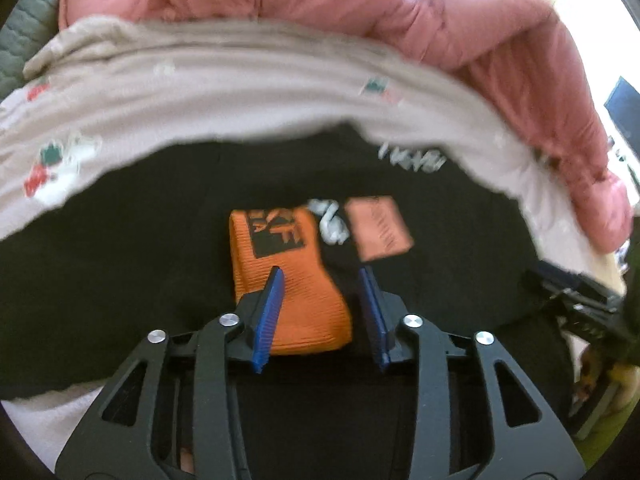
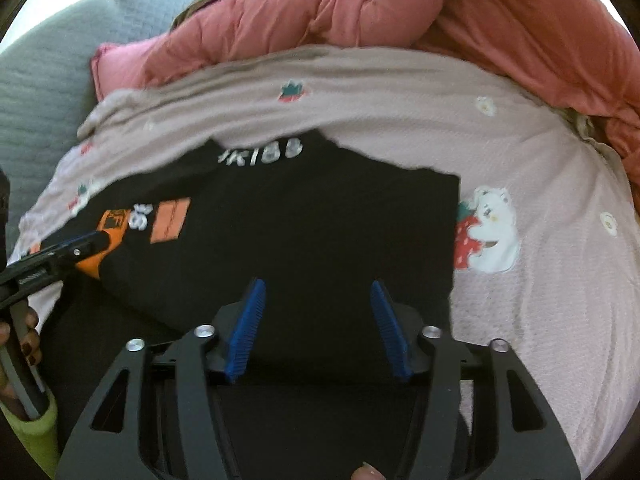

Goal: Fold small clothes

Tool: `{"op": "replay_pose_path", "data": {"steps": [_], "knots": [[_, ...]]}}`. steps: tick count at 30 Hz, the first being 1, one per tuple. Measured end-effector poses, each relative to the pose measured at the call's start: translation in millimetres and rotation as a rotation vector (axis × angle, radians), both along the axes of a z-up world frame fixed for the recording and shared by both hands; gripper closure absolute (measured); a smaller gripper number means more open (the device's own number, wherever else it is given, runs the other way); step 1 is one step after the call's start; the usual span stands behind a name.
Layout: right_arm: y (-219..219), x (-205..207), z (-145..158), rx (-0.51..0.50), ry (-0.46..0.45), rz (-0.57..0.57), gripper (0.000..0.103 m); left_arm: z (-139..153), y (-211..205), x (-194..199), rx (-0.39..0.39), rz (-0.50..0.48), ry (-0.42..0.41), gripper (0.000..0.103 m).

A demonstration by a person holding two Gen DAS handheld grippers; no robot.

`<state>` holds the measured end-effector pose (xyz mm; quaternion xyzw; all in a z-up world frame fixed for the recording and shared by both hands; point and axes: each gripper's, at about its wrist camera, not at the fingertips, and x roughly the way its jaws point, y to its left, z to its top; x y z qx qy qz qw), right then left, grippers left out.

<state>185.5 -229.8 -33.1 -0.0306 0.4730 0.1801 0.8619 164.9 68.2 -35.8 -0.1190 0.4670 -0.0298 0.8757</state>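
A small black garment (image 1: 120, 240) with white lettering, an orange cuff (image 1: 288, 280) and a salmon patch (image 1: 378, 226) lies on a pink printed sheet (image 1: 200, 92). My left gripper (image 1: 322, 276) is open just above the orange cuff, one finger over it. In the right wrist view the same black garment (image 2: 320, 220) lies flat, and my right gripper (image 2: 318, 292) is open over its near edge, holding nothing. The left gripper shows at the left edge of the right wrist view (image 2: 60, 252), near the orange cuff (image 2: 112, 232).
A rumpled pink quilt (image 2: 440, 12) is piled along the back of the bed. A grey quilted cover (image 2: 44, 88) lies at the far left. The sheet carries a bear-and-strawberry print (image 2: 488, 232) right of the garment.
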Motion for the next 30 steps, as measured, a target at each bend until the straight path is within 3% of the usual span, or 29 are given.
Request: {"op": "replay_pose_path", "data": {"steps": [3,7,9,11,14,17,18,20,21,23,30], "knots": [[-2,5,-18,-0.059,0.057,-0.013,0.043,-14,7,1,-0.022,0.011,0.027,0.068],[-6,7,-25,-0.035,0.078,-0.021,0.041,-9,5,-4,0.004,0.008,0.011,0.063],[-5,5,-20,-0.02,0.07,-0.018,0.036,-7,7,-7,0.019,0.021,0.012,0.051],[-5,2,-16,-0.009,0.054,-0.01,0.035,-3,10,-10,0.017,0.026,0.005,0.048],[-4,-3,-6,0.004,0.028,-0.003,0.03,5,15,-16,0.052,0.058,-0.02,0.029],[1,-7,6,0.024,-0.005,0.014,0.019,16,22,-25,0.07,0.083,-0.05,0.022],[3,-7,9,0.025,-0.012,0.019,0.017,20,24,-28,0.084,0.095,-0.058,0.017],[8,-10,15,0.033,-0.023,0.033,0.017,28,30,-35,0.115,0.12,-0.083,0.017],[12,-12,17,0.035,-0.027,0.039,0.015,31,34,-38,0.121,0.132,-0.09,0.011],[20,-16,24,0.04,-0.05,0.053,0.008,39,46,-47,0.128,0.173,-0.111,0.01],[49,-28,44,0.06,-0.095,0.106,0.006,54,79,-69,0.142,0.264,-0.139,0.01]]}}
